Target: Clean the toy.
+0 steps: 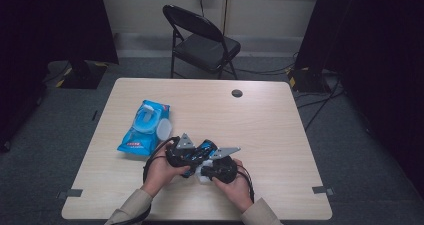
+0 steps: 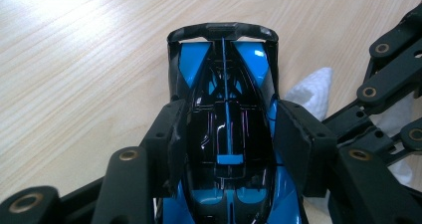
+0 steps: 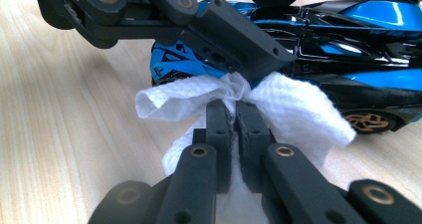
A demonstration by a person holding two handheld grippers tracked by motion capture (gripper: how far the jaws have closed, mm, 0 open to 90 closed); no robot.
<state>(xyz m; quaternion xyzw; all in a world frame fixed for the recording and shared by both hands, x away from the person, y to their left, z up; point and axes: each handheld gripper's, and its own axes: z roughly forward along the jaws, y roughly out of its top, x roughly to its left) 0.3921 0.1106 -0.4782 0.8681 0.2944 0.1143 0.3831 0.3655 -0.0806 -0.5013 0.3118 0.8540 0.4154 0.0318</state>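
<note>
Toy car point(image 2: 226, 134) lies level above the worktop point(image 2: 74, 84), long axis running away from the left tongs point(image 2: 226, 149), which clamp its flanks. Right tongs point(image 3: 234, 117) are pinched shut on a white wipe point(image 3: 293, 109) touching the car's side.

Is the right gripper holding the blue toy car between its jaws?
No, in the right gripper view the right gripper is shut on a white wipe, while the blue toy car sits clamped in the left gripper.

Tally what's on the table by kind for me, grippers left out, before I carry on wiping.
Toy car, blue and black: 1
White wipe: 1
Blue pack of wet wipes: 1
Total: 3
</note>
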